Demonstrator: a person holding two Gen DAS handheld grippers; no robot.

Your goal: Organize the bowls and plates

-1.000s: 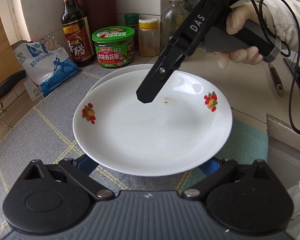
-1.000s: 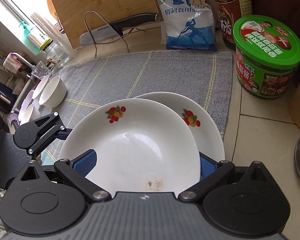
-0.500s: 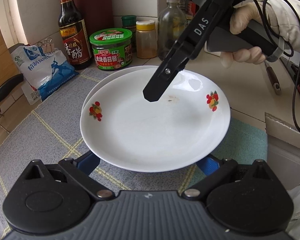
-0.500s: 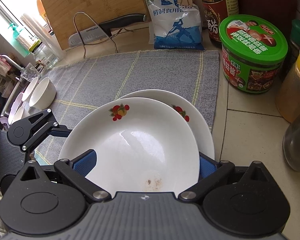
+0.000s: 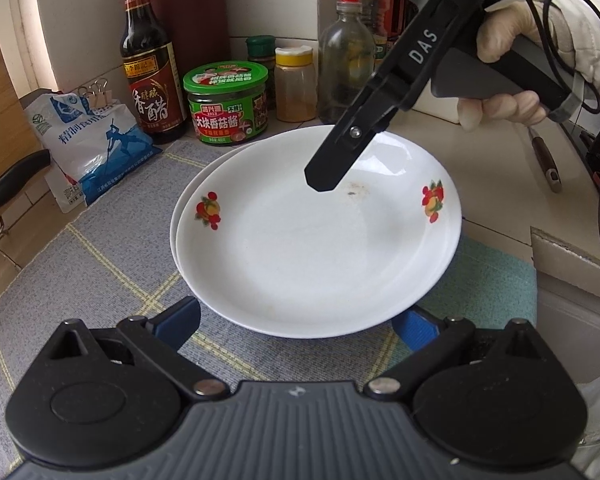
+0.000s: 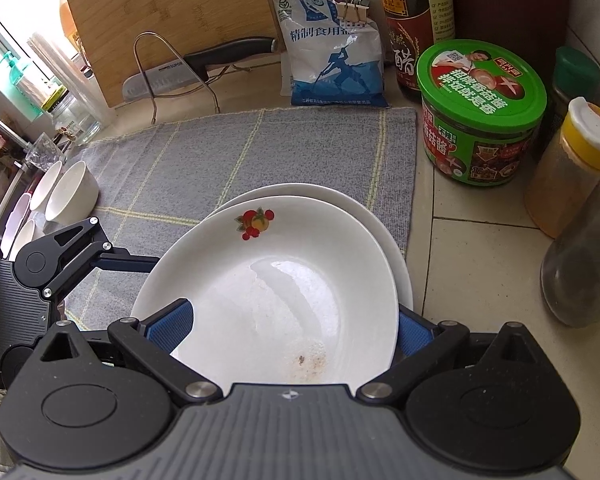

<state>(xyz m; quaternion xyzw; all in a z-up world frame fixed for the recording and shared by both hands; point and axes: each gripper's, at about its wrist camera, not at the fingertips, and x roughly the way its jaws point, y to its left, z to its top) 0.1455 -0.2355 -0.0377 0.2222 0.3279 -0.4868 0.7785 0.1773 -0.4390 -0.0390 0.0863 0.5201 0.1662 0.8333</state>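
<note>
Top plate (image 5: 320,248) over 2nd plate (image 5: 179,216), both hand-held grippers under rim.

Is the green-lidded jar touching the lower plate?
Apart. The right wrist view shows bare tile counter between the green-lidded jar and the lower plate.

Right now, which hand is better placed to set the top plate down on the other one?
Right, probably. The right gripper appears clamped on the top plate's rim above the lower plate; the left gripper is open, its fingers merely underneath.
</note>
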